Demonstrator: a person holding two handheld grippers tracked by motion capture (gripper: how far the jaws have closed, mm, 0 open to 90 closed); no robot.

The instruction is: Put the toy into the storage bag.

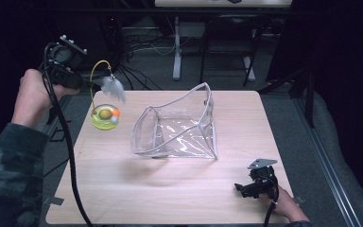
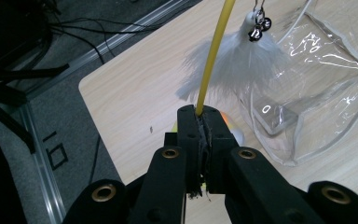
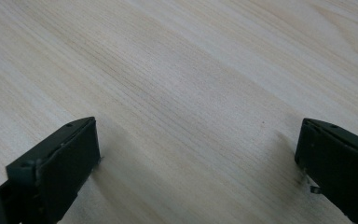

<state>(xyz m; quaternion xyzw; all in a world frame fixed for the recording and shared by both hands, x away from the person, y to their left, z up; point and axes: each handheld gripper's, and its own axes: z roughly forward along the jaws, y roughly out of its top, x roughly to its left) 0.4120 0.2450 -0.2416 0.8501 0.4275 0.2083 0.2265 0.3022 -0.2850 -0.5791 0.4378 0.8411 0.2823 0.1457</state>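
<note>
The left gripper (image 2: 204, 122) pinches the cat toy's yellow wire (image 2: 213, 55), its base (image 1: 105, 117) left of the clear pouch (image 1: 177, 126). Lift steadily toward the pouch's opening; the right gripper (image 3: 198, 158) rests spread.

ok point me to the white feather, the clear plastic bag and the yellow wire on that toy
white feather (image 2: 235, 58): left gripper view, middle of the fluffy tuft
clear plastic bag (image 1: 177, 127): high view, its transparent front wall
yellow wire (image 2: 210, 70): left gripper view, stem above the shut jaws
</note>
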